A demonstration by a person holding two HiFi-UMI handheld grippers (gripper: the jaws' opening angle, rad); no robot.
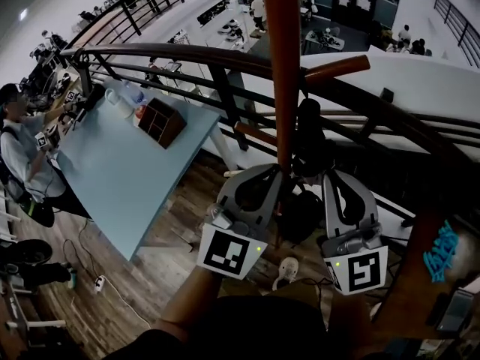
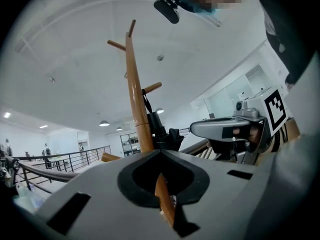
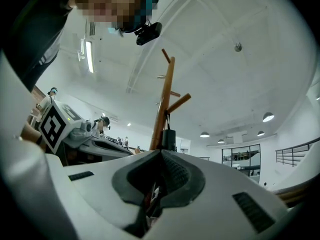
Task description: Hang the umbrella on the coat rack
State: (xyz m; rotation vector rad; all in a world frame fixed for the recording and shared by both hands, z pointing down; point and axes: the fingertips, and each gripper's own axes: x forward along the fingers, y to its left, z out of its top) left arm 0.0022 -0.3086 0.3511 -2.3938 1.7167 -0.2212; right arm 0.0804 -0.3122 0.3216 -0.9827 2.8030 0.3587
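At the left edge of the head view a person (image 1: 22, 152) stood at a light blue table (image 1: 127, 178). A brown wooden box (image 1: 161, 122) sat on the table's far end, and a dark railing (image 1: 187, 51) curved behind it. Lower centre, the left gripper (image 1: 277, 172) had its jaws pressed together with nothing between them, tips just beside the pole of the wooden coat rack (image 1: 283, 66). The left gripper view showed the pole through the hollow behind the closed tips. The black folded umbrella (image 1: 307, 137) hung against the right side of the pole by a strap from a lower peg (image 1: 337, 67). At lower right, the right gripper (image 1: 328, 175) likewise had its jaws together and empty, just beside the umbrella's lower end. Contact there could not be determined.
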